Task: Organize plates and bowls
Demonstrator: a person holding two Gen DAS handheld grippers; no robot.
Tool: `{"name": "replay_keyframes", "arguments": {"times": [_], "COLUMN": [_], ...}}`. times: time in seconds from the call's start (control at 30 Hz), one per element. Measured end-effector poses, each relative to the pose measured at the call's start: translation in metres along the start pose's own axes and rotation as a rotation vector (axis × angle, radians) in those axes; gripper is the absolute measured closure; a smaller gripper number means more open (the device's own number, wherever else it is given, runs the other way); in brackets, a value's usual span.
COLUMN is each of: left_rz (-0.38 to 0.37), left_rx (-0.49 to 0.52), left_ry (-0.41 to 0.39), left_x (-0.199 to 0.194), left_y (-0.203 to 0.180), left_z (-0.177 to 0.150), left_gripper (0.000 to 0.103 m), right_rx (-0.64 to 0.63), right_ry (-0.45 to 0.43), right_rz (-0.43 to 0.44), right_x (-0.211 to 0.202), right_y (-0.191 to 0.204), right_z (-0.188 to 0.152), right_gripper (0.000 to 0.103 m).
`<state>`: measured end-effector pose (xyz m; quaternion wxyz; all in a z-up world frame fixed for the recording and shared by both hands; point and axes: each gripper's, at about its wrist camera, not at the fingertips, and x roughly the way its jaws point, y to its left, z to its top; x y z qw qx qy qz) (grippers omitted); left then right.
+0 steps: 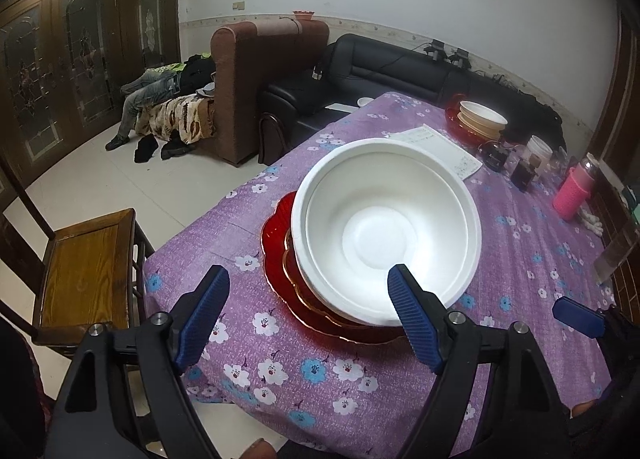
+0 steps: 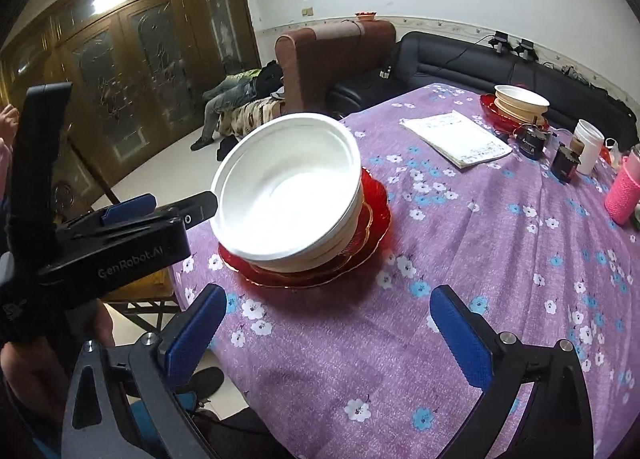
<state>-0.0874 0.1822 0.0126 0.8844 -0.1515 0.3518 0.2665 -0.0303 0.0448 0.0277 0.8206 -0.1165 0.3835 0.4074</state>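
A stack of bowls (image 1: pixel 384 227) sits on a plate (image 1: pixel 280 259) near the front edge of the desk (image 1: pixel 320 371). Far behind it, to the right, more bowls (image 1: pixel 482 117) sit on another plate. A paper (image 1: pixel 440 151) lies between the two stacks. A chair (image 1: pixel 88 271) stands left of the desk.

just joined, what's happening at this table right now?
A person holding two grippers is sorting dishes on the floral tablecloth. White bowls sit stacked on red plates near the table edge. The left gripper is open, one finger in front of the bowl rim, gripping nothing. The right gripper is open and empty over bare cloth. A second stack sits at the far side.
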Motion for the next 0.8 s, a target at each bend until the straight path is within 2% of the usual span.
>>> {"name": "replay_keyframes", "arguments": {"times": [0.17,0.27,0.4,0.5,0.6,0.8], "left_rz": [-0.019,-0.021,-0.058,-0.073,-0.063,-0.075], "left_rx": [0.016,0.028,0.018,0.007,0.053,0.081], "left_ry": [0.031,0.043,-0.019,-0.025,-0.054,-0.047], "left_x": [0.003,0.004,-0.004,-0.005,-0.008,-0.004], "left_y": [-0.002,-0.005,-0.004,-0.004,-0.012,-0.021], "left_z": [-0.002,-0.003,-0.007,-0.005,-0.004,-0.001], "left_gripper": [0.015,0.000,0.000,0.000,0.000,0.000], "right_rx": [-0.006,-0.009,-0.005,-0.001,0.004,0.009], "right_ry": [0.017,0.024,0.039,0.051,0.053,0.051], "right_rz": [-0.002,0.000,-0.001,-0.006,-0.006,-0.004], "right_x": [0.005,0.008,0.013,0.016,0.017,0.018], "right_y": [0.004,0.006,0.003,0.000,-0.004,-0.006], "right_z": [-0.001,-0.002,-0.003,-0.004,-0.004,-0.003], "right_gripper": [0.000,0.000,0.000,0.000,0.000,0.000]}}
